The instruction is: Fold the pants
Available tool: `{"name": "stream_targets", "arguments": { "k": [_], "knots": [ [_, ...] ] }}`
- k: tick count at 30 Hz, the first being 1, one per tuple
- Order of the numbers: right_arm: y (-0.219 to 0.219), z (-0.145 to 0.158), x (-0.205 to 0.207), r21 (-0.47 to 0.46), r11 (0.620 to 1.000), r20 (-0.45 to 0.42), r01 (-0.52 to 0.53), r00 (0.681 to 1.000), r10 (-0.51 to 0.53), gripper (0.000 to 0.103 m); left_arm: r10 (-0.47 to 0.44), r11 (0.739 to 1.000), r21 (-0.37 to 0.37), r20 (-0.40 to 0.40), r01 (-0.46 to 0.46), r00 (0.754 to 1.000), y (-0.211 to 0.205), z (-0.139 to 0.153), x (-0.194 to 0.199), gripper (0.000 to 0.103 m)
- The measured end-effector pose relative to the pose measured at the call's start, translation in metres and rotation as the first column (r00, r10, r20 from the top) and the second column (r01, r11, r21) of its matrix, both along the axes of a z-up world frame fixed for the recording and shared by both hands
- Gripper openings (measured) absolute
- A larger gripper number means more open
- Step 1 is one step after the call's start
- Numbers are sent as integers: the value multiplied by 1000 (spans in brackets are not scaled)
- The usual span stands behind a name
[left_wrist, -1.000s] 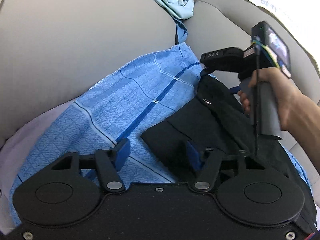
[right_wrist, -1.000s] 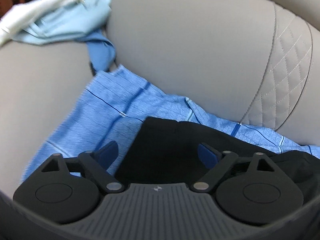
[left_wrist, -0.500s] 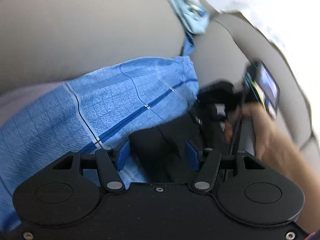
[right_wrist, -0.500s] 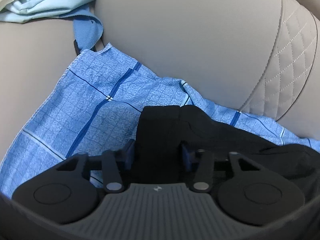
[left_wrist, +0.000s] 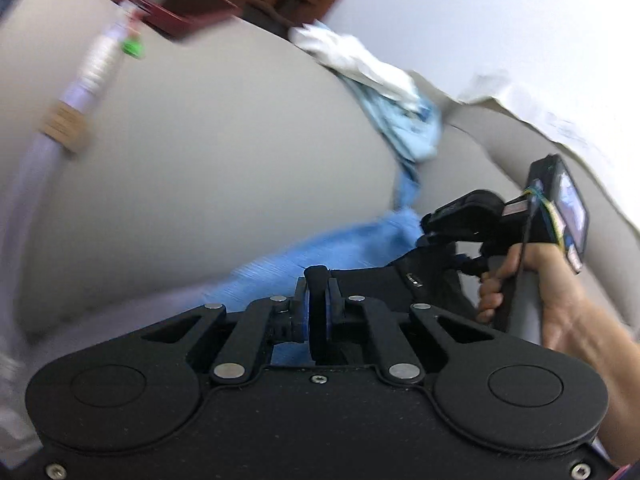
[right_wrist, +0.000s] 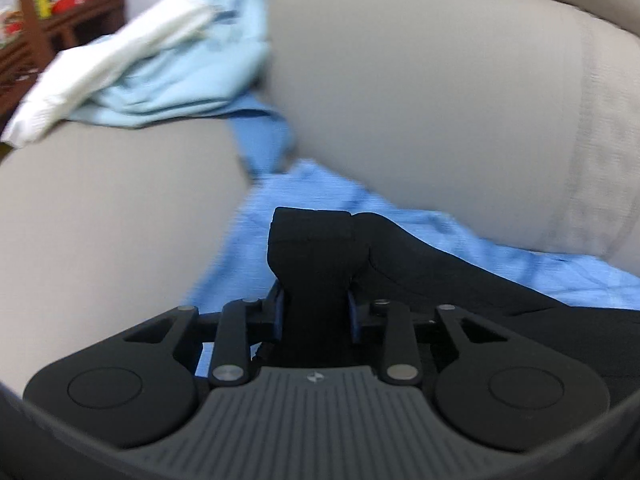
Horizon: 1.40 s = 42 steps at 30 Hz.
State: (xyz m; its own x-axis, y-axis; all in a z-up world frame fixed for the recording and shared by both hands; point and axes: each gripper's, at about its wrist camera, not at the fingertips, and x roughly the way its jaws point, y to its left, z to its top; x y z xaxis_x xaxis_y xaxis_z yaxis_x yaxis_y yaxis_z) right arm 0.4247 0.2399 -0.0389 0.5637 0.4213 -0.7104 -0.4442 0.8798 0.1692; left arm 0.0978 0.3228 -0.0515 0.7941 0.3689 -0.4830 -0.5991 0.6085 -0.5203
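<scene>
The black pants (right_wrist: 400, 256) lie on a blue checked cloth (right_wrist: 304, 196) spread over a grey sofa seat. My left gripper (left_wrist: 319, 300) is shut on an edge of the black pants (left_wrist: 376, 280), which is lifted off the cloth. My right gripper (right_wrist: 316, 312) is shut on a thick bunch of the same pants and holds it raised. In the left wrist view the right gripper (left_wrist: 444, 236) shows at the right, held by a hand, pinching the pants a short way from my left one.
Grey sofa cushions (left_wrist: 220, 168) rise behind the cloth. A pile of light blue and white clothes (right_wrist: 160, 60) lies at the back on the sofa top. Dark wooden furniture (right_wrist: 60, 24) with red items stands behind. A pale tube-like item (left_wrist: 80, 92) lies at far left.
Both grippers closed from open onto the pants' edge, then lifted it up off the blue cloth. Both views tilted upward and now show the sofa back and the room.
</scene>
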Motion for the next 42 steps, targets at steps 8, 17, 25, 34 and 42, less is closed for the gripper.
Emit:
{"name": "stream_targets", "arguments": {
  "k": [8,17,25,34,42],
  "knots": [
    [72,-23,-21,-27,988,31,-151,988,152,43,113,993,37,-146,-109,983,21,-9,-3,8],
    [-32,15,-21,175,976,65,-127,991,117,88,217,959,202,-68,-199,974,4,14,-15,37],
    [-185,29,-63,97,995,127,10,992,-22,91,-98,985,139,-24,100,995,-35,19,-1,45],
    [-327,-30,-193,-1,990,182,141,973,-139,92,-394,885,183,-199,429,897,-122,-4,25,45],
    [-404,-60,-260,-117,958,235,262,944,-229,101,-402,783,342,-361,520,842,-166,-19,8,50]
  ]
}}
